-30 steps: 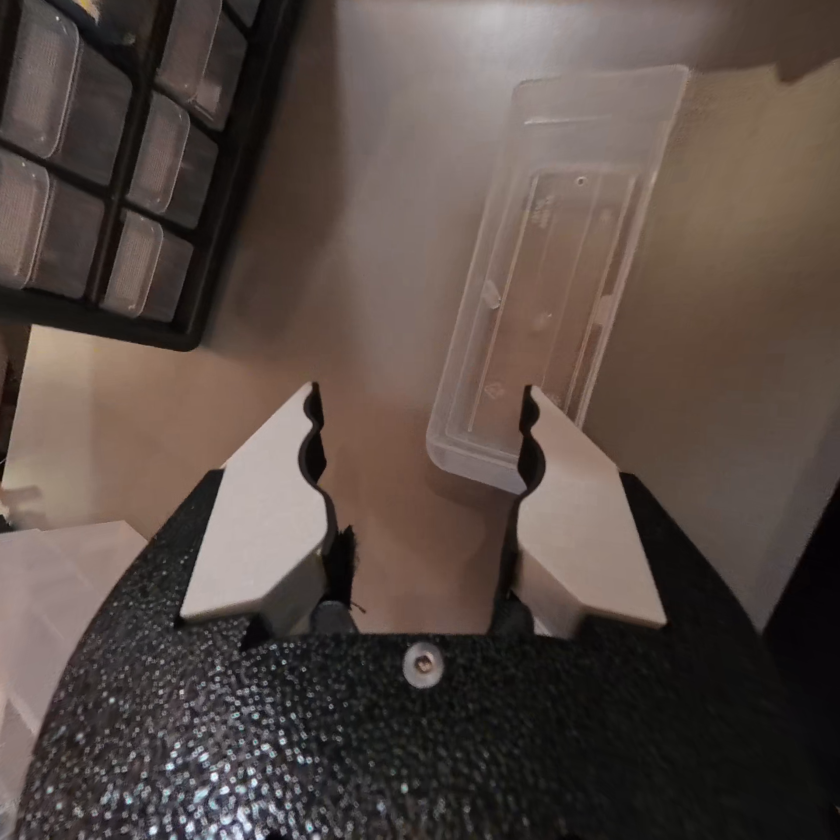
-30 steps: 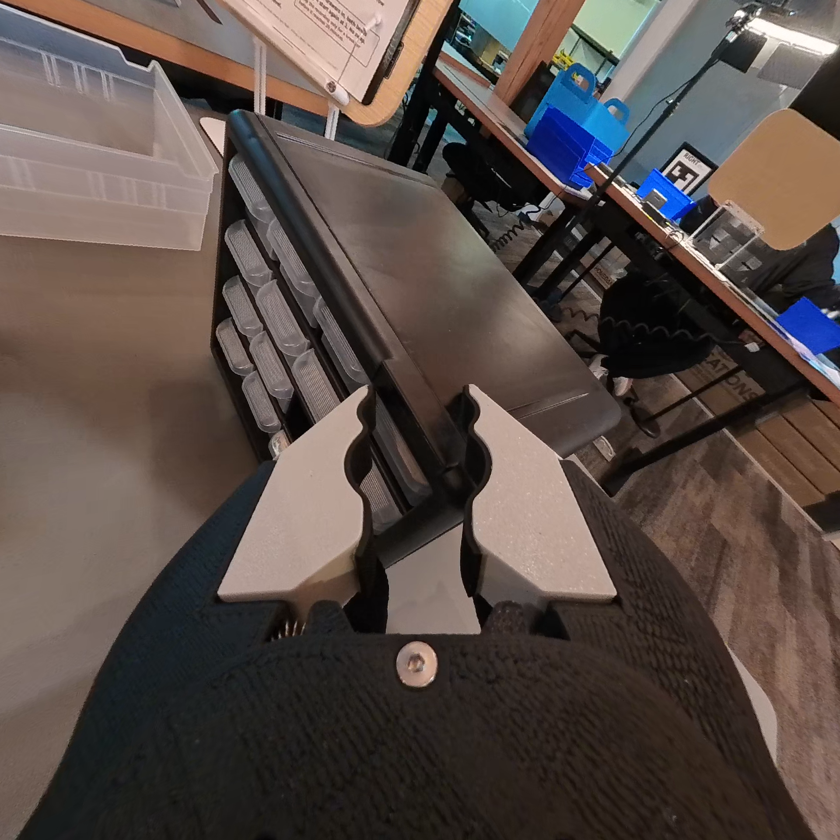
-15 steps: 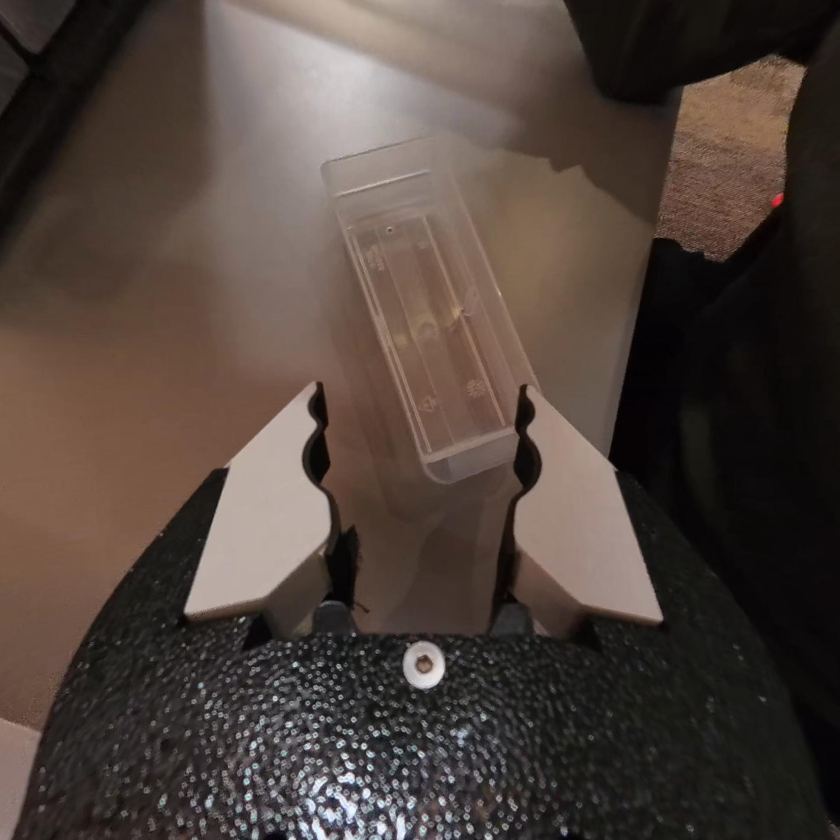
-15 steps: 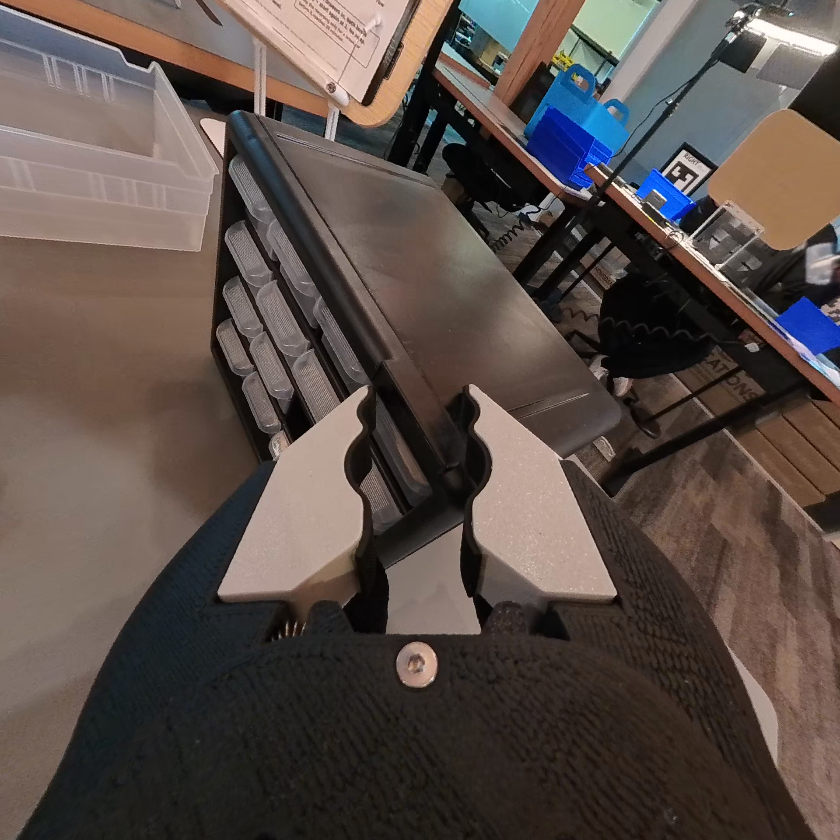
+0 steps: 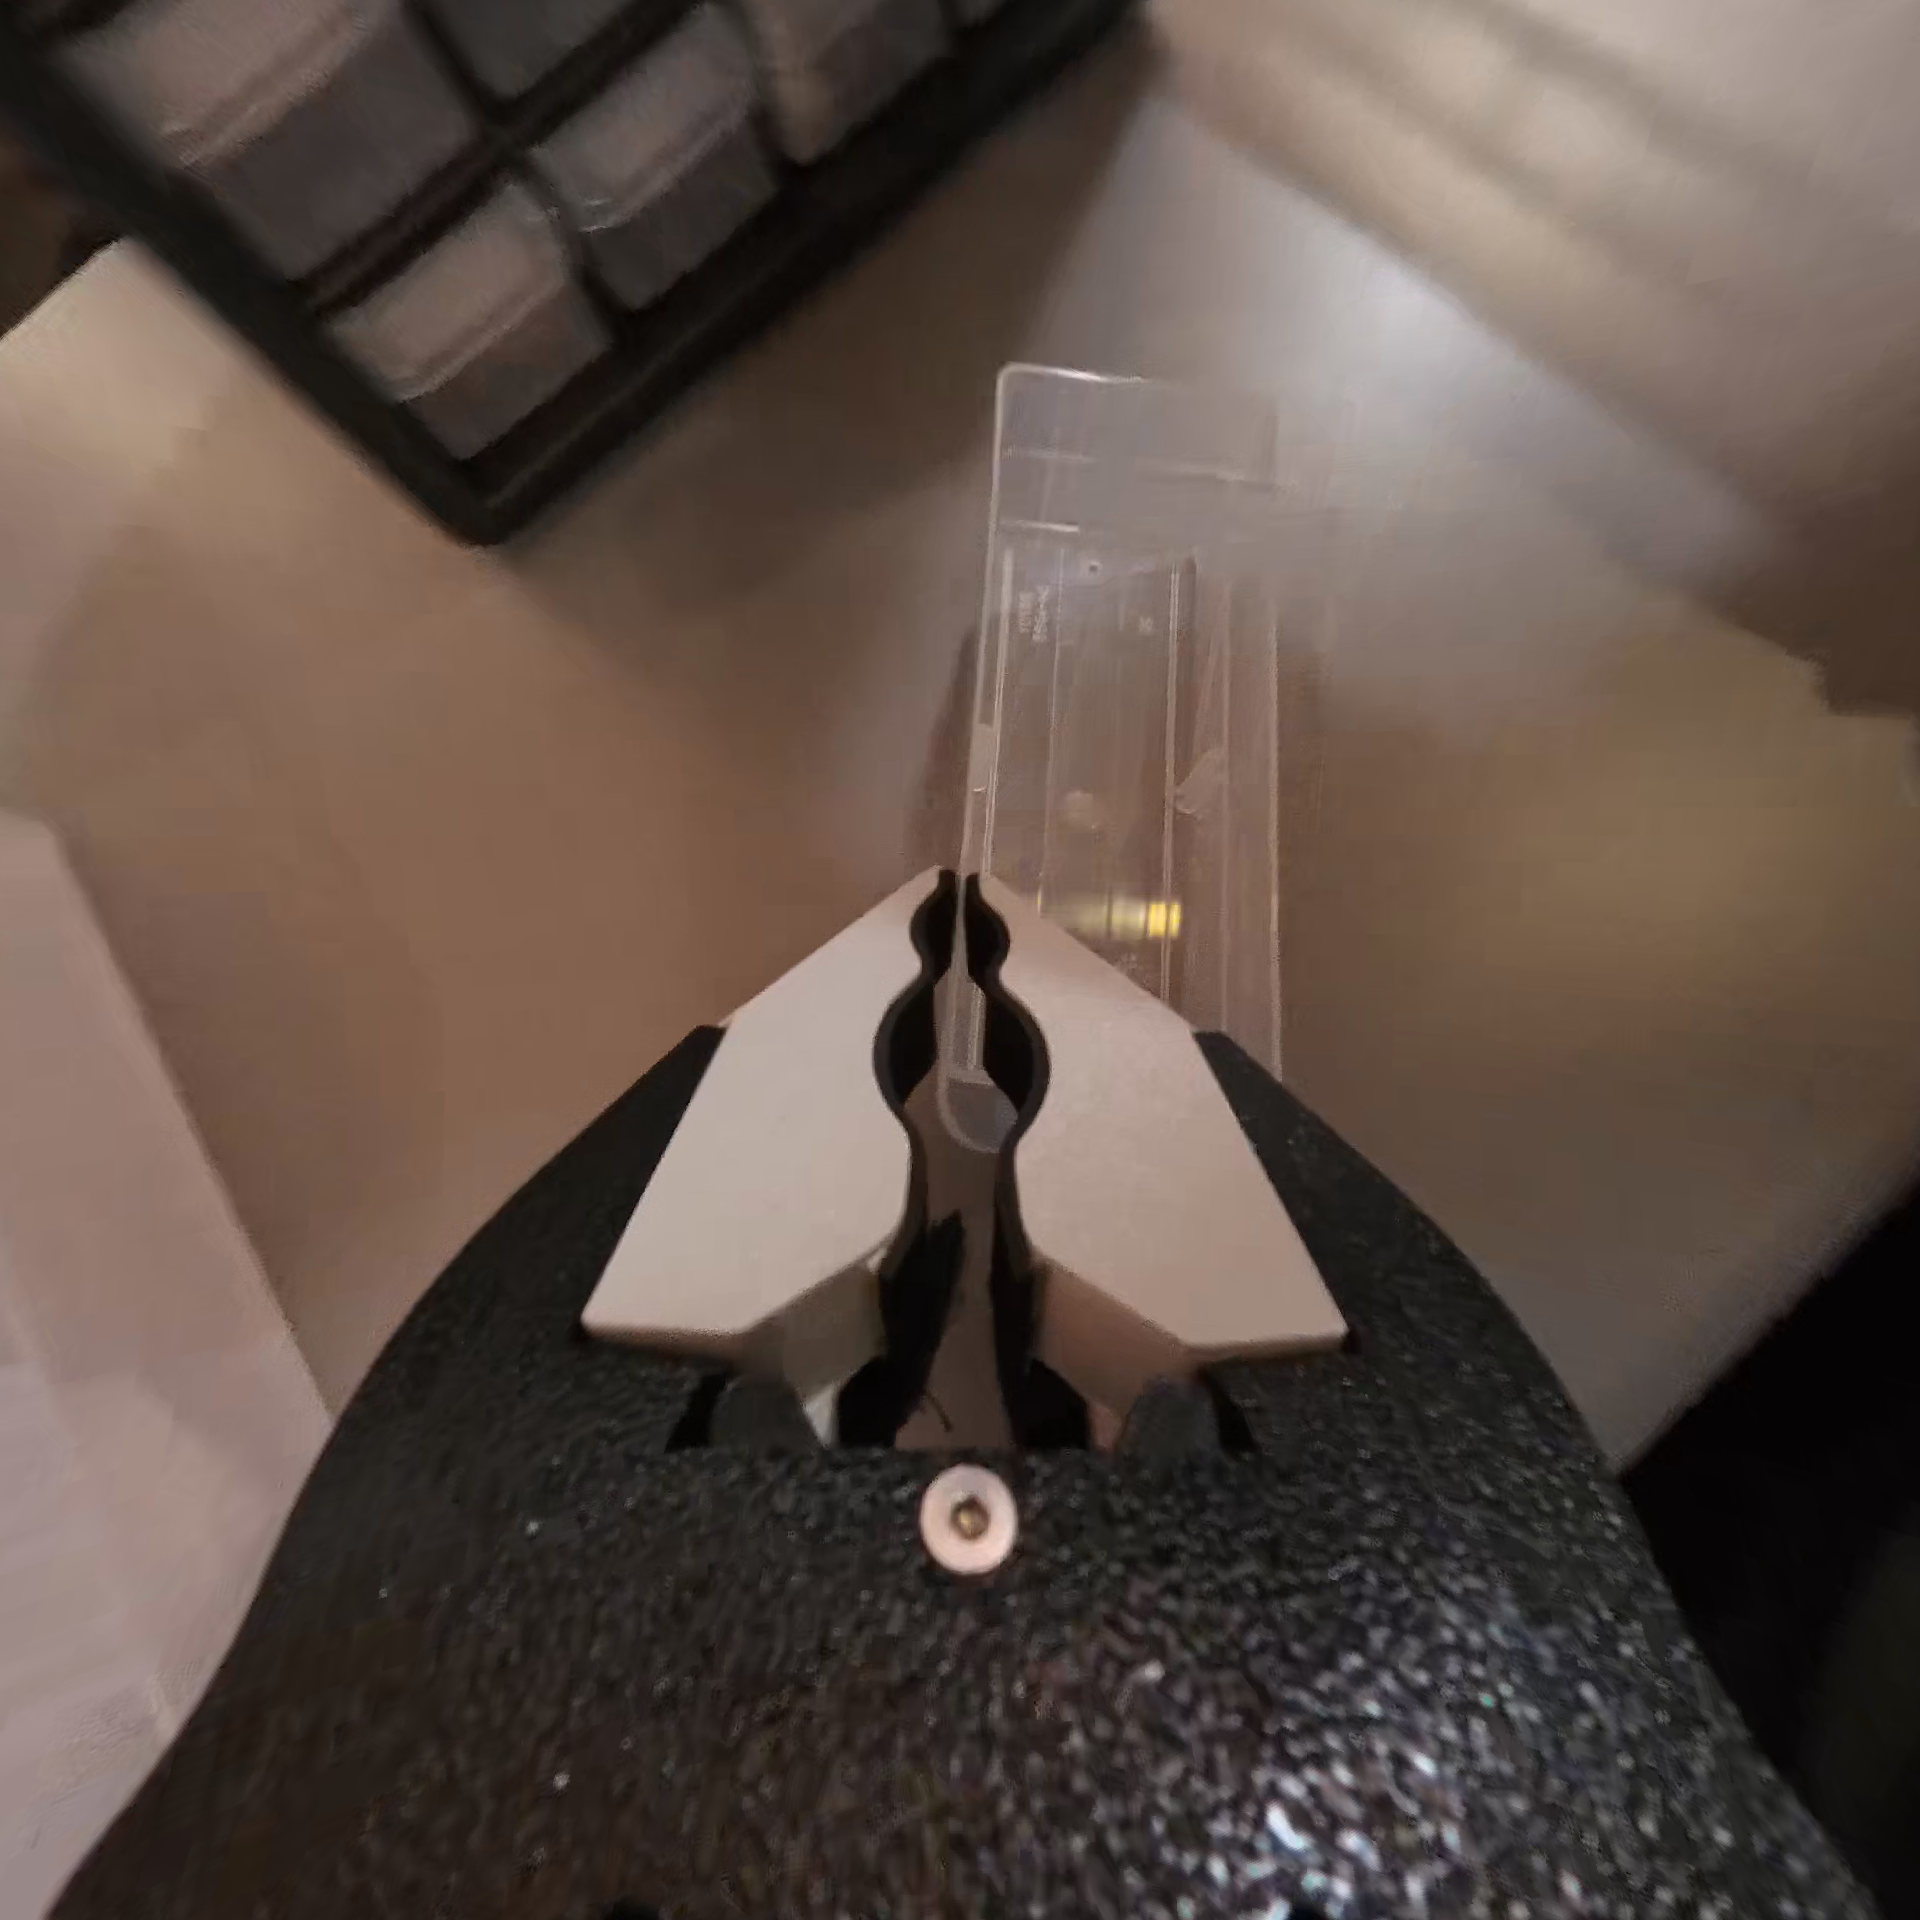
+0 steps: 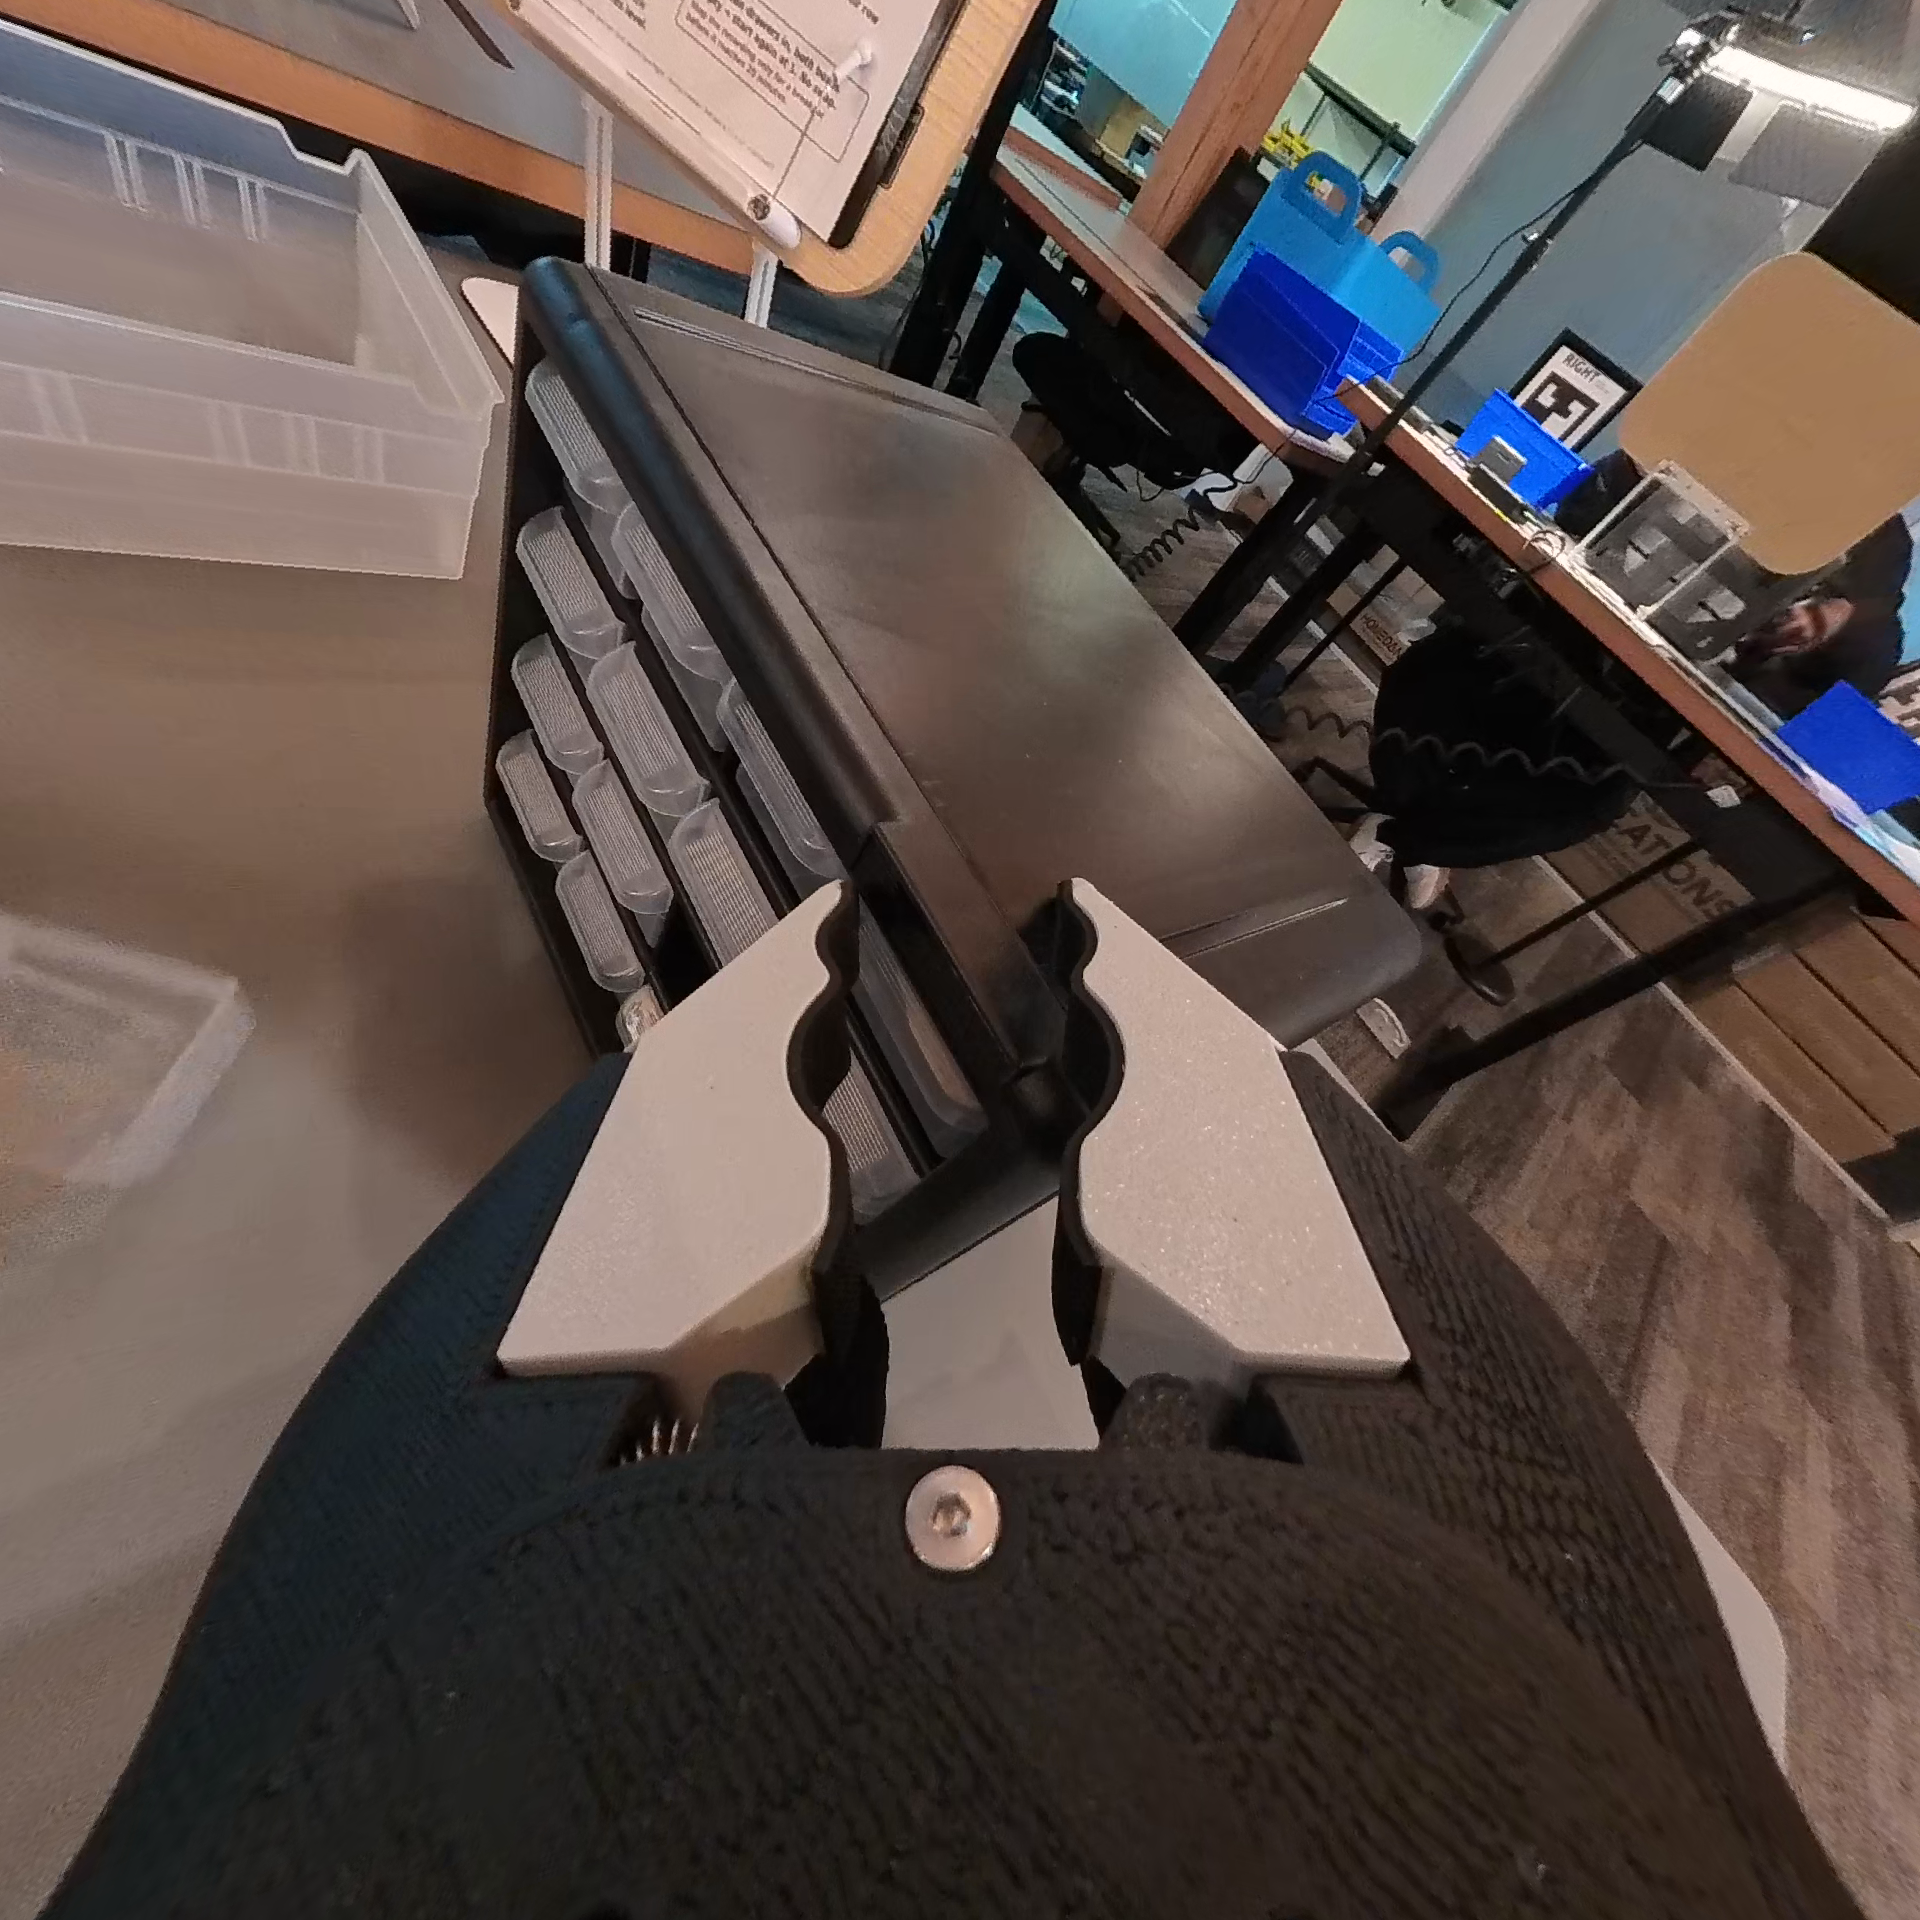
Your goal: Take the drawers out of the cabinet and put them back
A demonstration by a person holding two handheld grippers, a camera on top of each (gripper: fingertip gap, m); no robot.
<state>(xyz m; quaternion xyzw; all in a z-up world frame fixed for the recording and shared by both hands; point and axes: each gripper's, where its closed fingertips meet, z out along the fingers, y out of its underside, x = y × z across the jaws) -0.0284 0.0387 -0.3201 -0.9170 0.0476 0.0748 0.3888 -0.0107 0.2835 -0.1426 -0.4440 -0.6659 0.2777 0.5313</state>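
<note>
My left gripper [image 5: 958, 883] is shut on the left side wall of a clear empty drawer [image 5: 1143, 675], which points away from me over the tan table [image 5: 416, 831]. The black cabinet [image 5: 478, 499], full of small clear drawers, is at the upper left, blurred. The held drawer also shows in the right wrist view [image 6: 104, 1070], blurred at the left edge. My right gripper [image 6: 958, 899] is shut on the front top corner of the cabinet [image 6: 987, 623], whose drawer fronts face left.
A large clear tray [image 6: 229, 436] sits on the table behind the cabinet, and a pale edge of it shows in the left wrist view [image 5: 94, 1247]. A clipboard on a stand [image 6: 748, 94] is behind. The table edge and floor are on the right, with desks and blue boxes [image 6: 1320, 301] beyond.
My left gripper was open over the drawer lying on the table. It has shut on the drawer's side wall and swung it toward the cabinet. The right gripper has stayed on the cabinet.
</note>
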